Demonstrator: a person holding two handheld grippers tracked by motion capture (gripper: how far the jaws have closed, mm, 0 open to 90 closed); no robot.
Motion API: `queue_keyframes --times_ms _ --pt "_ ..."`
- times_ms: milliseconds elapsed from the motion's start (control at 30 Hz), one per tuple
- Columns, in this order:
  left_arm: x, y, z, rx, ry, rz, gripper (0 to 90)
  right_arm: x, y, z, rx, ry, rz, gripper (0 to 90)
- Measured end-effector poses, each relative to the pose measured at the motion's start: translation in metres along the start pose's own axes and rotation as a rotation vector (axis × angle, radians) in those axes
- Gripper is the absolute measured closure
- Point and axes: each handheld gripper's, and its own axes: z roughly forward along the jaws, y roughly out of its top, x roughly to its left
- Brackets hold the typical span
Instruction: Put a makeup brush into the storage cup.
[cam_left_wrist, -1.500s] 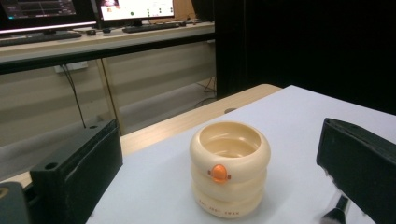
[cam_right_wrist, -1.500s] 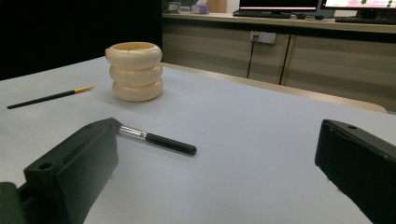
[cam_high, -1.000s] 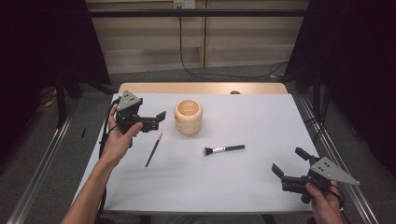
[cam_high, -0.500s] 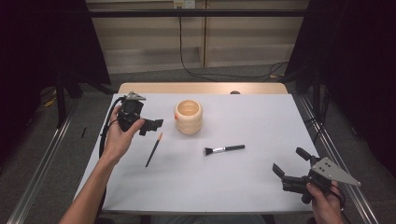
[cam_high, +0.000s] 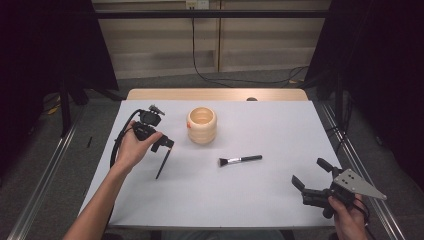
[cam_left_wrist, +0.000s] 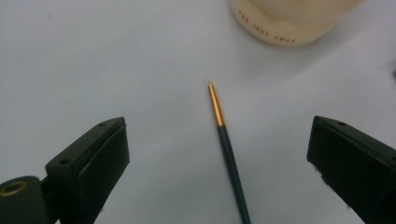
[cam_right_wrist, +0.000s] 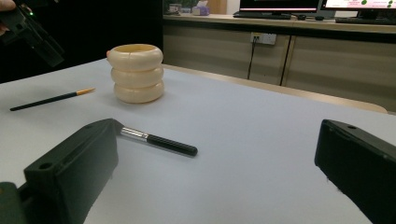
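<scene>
A cream ribbed cup (cam_high: 201, 125) (cam_right_wrist: 137, 73) stands upright at the table's back middle. A thin dark brush with a gold tip (cam_high: 163, 162) (cam_left_wrist: 229, 154) (cam_right_wrist: 51, 99) lies to its left front. My left gripper (cam_high: 162, 142) hovers just above it, tilted down, jaws wide open with the brush between them in the left gripper view. A short black makeup brush with a silver ferrule (cam_high: 240, 160) (cam_right_wrist: 159, 141) lies in the middle. Held low at the front right corner, my right gripper (cam_high: 310, 174) is open with nothing in it.
The white table top (cam_high: 260, 125) has a wooden back edge (cam_high: 215, 94). Metal rails run along both sides on the floor. Dark curtains hang left and right. A cable trails from the left gripper over the table's left edge.
My left gripper has dropped and tipped forward toward the thin brush, moving slightly nearer and to the right. The right gripper has stayed in place.
</scene>
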Motion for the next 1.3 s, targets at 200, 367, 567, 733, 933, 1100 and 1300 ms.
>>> queue_keyframes --times_ms 200,367,567,733,933,1100,1300 --pt "0.0 0.002 0.01 0.075 0.0 0.002 4.3 0.001 0.0 0.0 0.001 0.003 0.004 0.0" --pt "0.003 0.003 0.017 0.105 0.01 -0.005 4.0 0.0 0.0 0.0 0.006 0.004 -0.002 0.0" --pt "0.006 0.005 0.025 0.123 0.016 -0.01 4.3 0.002 0.0 0.0 0.008 0.003 -0.003 0.0" --pt "0.006 0.006 0.032 0.14 0.014 -0.013 7.6 0.003 0.0 0.0 0.012 0.014 -0.009 0.0" --pt "0.004 0.007 0.037 0.152 0.028 -0.003 13.7 0.003 -0.001 0.0 0.014 0.011 -0.004 0.0" --pt "0.002 0.007 0.044 0.174 0.046 -0.021 26.5 0.003 0.0 0.0 0.014 0.014 -0.009 0.0" --pt "-0.002 0.008 0.049 0.206 0.033 0.004 39.3 0.002 -0.001 0.0 0.015 0.007 -0.003 0.0"
